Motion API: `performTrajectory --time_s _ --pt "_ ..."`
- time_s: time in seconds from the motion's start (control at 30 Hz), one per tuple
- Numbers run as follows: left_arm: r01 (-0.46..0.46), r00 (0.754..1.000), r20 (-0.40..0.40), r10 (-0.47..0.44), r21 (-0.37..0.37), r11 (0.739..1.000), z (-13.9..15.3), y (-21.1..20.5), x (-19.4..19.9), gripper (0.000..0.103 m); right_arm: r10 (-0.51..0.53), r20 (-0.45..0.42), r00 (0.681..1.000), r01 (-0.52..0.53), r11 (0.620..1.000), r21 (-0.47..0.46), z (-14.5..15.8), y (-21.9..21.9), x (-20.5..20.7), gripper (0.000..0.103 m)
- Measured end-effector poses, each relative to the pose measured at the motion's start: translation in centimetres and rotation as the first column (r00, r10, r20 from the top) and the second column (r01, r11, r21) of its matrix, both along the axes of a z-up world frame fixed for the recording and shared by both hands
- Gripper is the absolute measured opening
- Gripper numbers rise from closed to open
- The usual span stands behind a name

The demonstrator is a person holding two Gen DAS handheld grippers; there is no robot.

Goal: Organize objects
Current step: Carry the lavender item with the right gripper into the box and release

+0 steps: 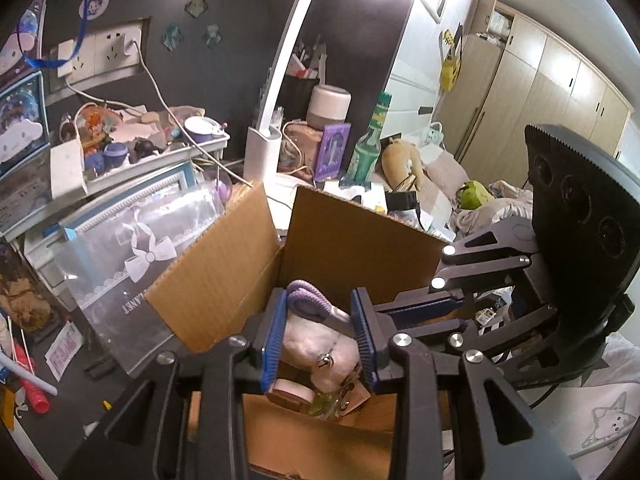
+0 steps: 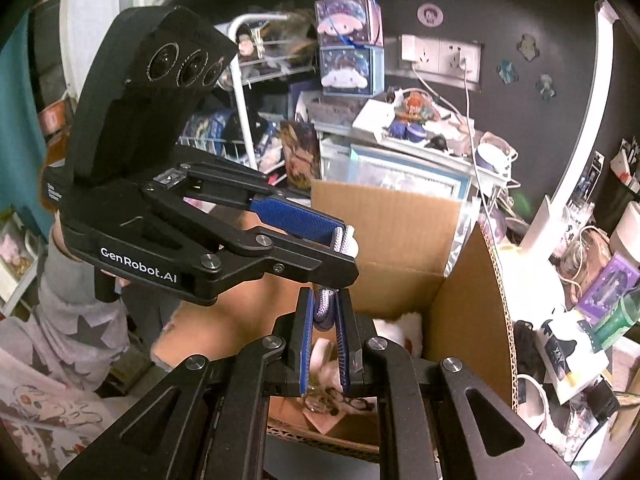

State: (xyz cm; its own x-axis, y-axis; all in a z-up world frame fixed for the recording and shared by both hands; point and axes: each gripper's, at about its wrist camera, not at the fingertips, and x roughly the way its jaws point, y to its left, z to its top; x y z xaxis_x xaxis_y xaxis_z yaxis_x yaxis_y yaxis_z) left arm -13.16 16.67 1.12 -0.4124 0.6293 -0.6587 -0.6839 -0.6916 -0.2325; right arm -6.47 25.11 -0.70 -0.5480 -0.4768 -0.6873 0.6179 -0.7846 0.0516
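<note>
An open cardboard box [image 1: 240, 276] stands in front of me; it also shows in the right wrist view [image 2: 392, 224]. My left gripper [image 1: 320, 332] is shut on a white plush toy [image 1: 320, 344] with a purple woven strap [image 1: 308, 300], held over the box. My right gripper [image 2: 325, 340] is shut on the purple strap [image 2: 325, 308] of the same toy, just below the left gripper [image 2: 332, 240]. Inside the box lie a tape roll [image 1: 290, 390], a card and small items [image 2: 336, 400], and white fluff [image 2: 404, 328].
A white desk lamp [image 1: 262, 160] stands behind the box. A clear gift bag with a bow [image 1: 140, 248] leans at the box's left. Cluttered shelves [image 1: 132, 148], a green bottle [image 1: 368, 148] and a purple box [image 1: 332, 152] crowd the desk. A bed [image 1: 480, 208] lies right.
</note>
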Motion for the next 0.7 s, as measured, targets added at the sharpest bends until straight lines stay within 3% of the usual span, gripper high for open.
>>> performTrajectory --time_s 0.27,0.37,0.4,0.43,0.7 --pt "0.007 1.000 0.015 -0.007 -0.030 1.000 -0.8 0.3 -0.6 0.031 -0.006 0.036 0.999 0.004 0.998 0.066 -0.8 -0.6 -0.4 0.007" --pt "-0.002 1.000 0.008 0.002 -0.041 0.999 -0.8 0.2 -0.5 0.044 -0.021 0.040 0.999 0.017 0.995 0.096 -1.0 -0.8 -0.4 0.017" --pt "-0.002 1.000 0.005 0.003 -0.039 0.999 -0.8 0.1 -0.5 0.046 -0.023 0.037 0.999 0.019 0.995 0.100 -1.0 -0.8 -0.5 0.028" --pt "-0.002 1.000 0.003 0.002 -0.035 0.999 -0.7 0.0 -0.4 0.047 -0.025 0.031 0.999 0.022 0.995 0.102 -1.0 -0.8 -0.5 0.033" --pt "-0.033 0.998 -0.046 0.032 -0.022 0.999 0.5 -1.8 1.0 0.066 -0.030 0.010 0.999 0.029 0.993 0.116 -0.7 -1.4 0.0 0.033"
